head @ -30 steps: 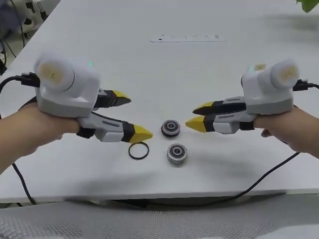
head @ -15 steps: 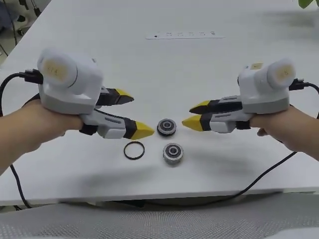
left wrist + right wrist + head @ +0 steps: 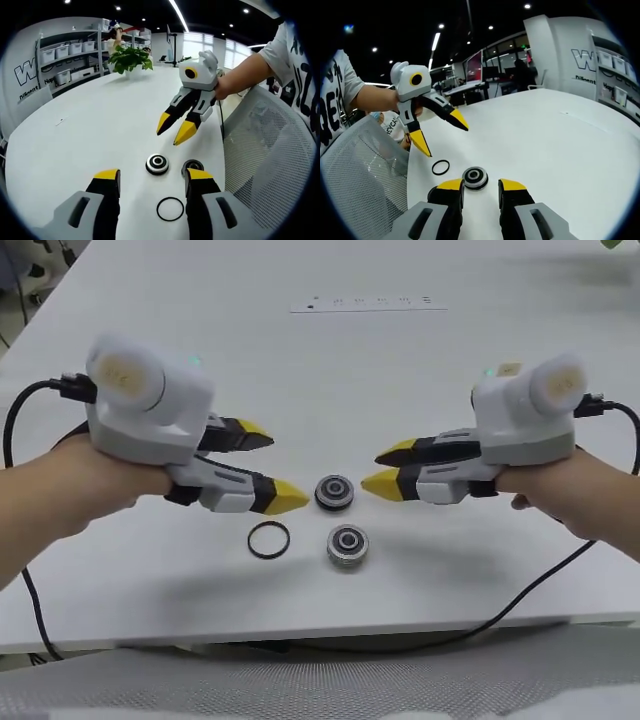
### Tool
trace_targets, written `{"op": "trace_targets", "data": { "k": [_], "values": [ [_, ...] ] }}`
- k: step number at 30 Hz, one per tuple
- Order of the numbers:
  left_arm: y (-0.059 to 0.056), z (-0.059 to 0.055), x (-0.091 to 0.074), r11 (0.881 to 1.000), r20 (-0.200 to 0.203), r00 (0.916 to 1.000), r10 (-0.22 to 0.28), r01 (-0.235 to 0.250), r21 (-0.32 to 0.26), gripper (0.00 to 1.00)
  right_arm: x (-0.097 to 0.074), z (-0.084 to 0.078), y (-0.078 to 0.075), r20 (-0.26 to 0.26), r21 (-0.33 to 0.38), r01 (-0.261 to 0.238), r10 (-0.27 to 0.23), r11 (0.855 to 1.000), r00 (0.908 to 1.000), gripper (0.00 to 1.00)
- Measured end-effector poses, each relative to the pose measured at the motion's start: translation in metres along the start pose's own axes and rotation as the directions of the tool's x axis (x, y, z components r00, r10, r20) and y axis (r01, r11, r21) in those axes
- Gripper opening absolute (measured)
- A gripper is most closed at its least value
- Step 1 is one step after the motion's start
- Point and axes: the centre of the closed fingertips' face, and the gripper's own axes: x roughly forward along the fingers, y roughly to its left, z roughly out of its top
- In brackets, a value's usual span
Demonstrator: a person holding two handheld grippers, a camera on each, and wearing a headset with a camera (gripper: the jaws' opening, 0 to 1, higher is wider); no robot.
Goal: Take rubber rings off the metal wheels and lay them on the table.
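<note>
Left tool (image 3: 288, 468) gapes wide, right tool (image 3: 370, 470) narrowly; I hold nothing in either. They flank the far wheel (image 3: 334, 493) on the bench (image 3: 450, 360); near wheel (image 3: 347, 545) and loose rubber ring (image 3: 268, 540) lie closer.

blocked: wheel (image 3: 334, 493) centre; ring (image 3: 269, 540), second wheel (image 3: 347, 545) toward near edge | open: table (image 3: 420, 380) beyond them

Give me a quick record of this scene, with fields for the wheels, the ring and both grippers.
wheels: far wheel and near wheel, both on the white table
loose ring: one rubber ring, flat on the table, left of the near wheel
left gripper: jaws open, empty, left of the far wheel
right gripper: jaws open, empty, right of the far wheel
</note>
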Motion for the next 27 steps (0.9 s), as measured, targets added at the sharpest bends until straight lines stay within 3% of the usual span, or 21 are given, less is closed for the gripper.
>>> {"op": "trace_targets", "data": {
  "k": [27],
  "values": [
    [-0.011, -0.006, 0.03, 0.998, -0.041, 0.9974, -0.06, 0.06, 0.002, 0.38, 0.005, -0.009, 0.003, -0.021, -0.021, -0.009, 0.008, 1.0, 0.9997, 0.26]
  ]
}}
